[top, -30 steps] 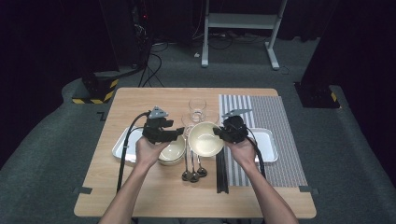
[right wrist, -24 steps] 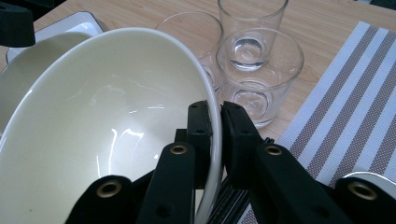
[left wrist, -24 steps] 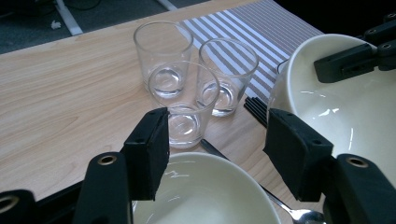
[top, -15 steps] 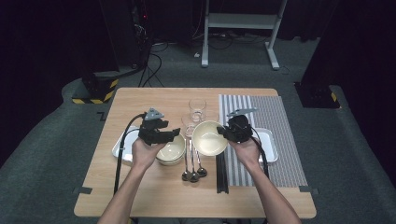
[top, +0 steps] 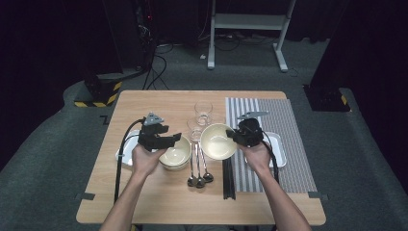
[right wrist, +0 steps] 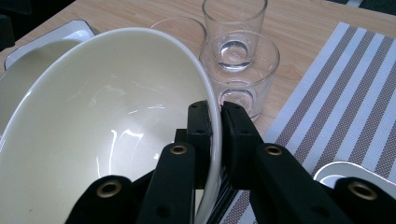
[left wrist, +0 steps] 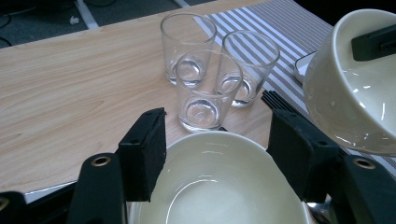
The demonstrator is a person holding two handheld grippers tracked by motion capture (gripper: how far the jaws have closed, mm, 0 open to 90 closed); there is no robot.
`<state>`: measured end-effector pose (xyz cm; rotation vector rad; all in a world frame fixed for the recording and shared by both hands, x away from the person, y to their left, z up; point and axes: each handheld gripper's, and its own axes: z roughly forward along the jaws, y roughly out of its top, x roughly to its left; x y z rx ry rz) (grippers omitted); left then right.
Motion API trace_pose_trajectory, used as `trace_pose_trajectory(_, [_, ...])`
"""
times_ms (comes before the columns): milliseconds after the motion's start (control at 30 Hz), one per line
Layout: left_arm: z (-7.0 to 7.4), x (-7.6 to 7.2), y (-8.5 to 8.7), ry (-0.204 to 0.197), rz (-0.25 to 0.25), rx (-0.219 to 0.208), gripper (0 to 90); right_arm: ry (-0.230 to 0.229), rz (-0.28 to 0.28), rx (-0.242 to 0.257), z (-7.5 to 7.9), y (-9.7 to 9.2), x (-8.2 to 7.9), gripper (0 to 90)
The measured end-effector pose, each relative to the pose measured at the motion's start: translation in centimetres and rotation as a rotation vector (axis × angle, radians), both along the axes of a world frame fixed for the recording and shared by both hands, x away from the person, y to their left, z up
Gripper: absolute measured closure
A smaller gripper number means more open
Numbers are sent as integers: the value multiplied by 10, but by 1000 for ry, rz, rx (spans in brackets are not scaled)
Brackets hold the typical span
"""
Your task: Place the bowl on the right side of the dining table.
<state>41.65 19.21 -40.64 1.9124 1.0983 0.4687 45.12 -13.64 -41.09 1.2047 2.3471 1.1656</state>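
- Right gripper [top: 236,136]: jaws clamped on the rim of a cream bowl [top: 218,141], one jaw inside the wall and one outside, as the right gripper view shows [right wrist: 215,140].
- Held cream bowl: lifted clear of the wooden table [top: 159,202] and tilted. It sits between the bowl stack [top: 175,157] and the striped placemat [top: 284,125], above the spoons [top: 198,179]. In the left gripper view it appears at the upper right [left wrist: 359,93].
- Left gripper [top: 169,141]: jaws apart and have just been opening. They stand on either side of the top bowl of the stack without pressing on it; the left gripper view [left wrist: 217,154] shows clear space between each pad and the rim [left wrist: 219,186].
- Bowl stack: rests on the table beside a white tray [top: 126,155] at the left.
- Three clear glasses [top: 203,111] stand upright in a close cluster behind the bowls, just beside the placemat edge.
- Black chopsticks [top: 228,180] lie along the placemat's left edge.
- A second white tray [top: 278,148] lies on the placemat, beneath the right hand [top: 257,155].
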Motion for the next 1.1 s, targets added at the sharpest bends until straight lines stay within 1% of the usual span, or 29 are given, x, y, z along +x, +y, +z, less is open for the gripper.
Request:
trace_pose_trajectory(467, [-4, -3, 13, 6, 35, -12, 369, 2, -15, 13, -1, -9, 0, 824])
trace_pose_trajectory(533, [-5, -3, 14, 5, 36, -15, 369, -5, -21, 14, -1, -10, -1, 825])
trace_pose_trajectory(600, [-6, -3, 15, 10, 37, -10, 369, -11, -26, 18, 0, -11, -2, 825])
trace_pose_trajectory(800, [-8, -4, 20, 11, 51, -15, 369, -11, -34, 23, 0, -14, -2, 825])
trace_pose_trajectory(833, [-8, -4, 20, 12, 55, -21, 369, -12, -38, 21, 0, -15, -2, 825])
trace_pose_trajectory(967, [-10, -6, 24, 12, 63, -14, 369, -10, -44, 22, 0, -17, -2, 825])
trace_pose_trajectory(1100, [-11, -6, 27, 15, 72, -13, 373, -19, -53, 32, -1, -20, -3, 825])
